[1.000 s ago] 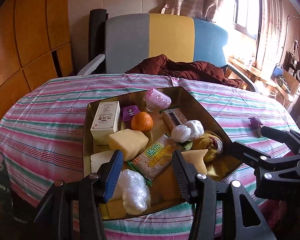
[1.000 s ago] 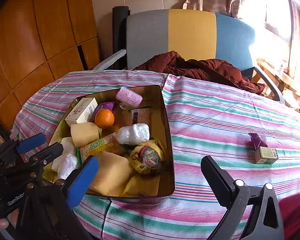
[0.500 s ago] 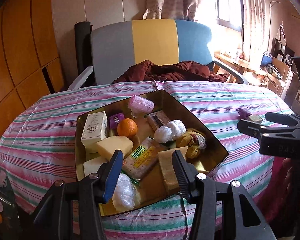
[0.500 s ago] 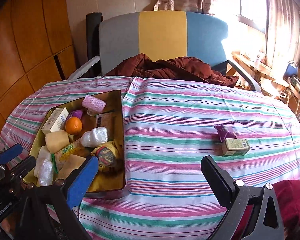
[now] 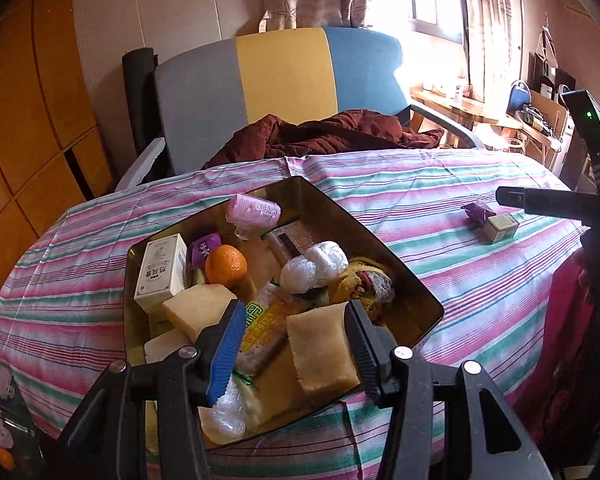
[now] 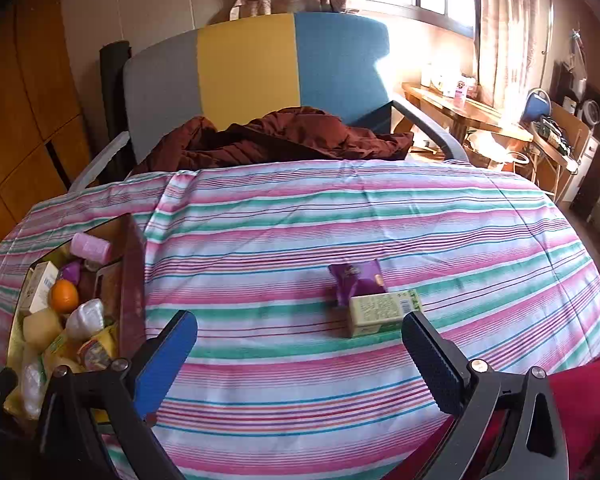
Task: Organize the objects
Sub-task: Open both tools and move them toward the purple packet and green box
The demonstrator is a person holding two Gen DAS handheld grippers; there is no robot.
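Both grippers' jaws stood open and empty: the left gripper (image 5: 292,340) over the gold metal tray (image 5: 416,300), the right gripper (image 6: 300,354) near the small green carton (image 6: 382,312).

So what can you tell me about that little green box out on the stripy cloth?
The little green box looks like pale green card with small print and a darker green end. It lies on its side on the striped tablecloth, closed, touching a purple packet behind it. No tool touches it.
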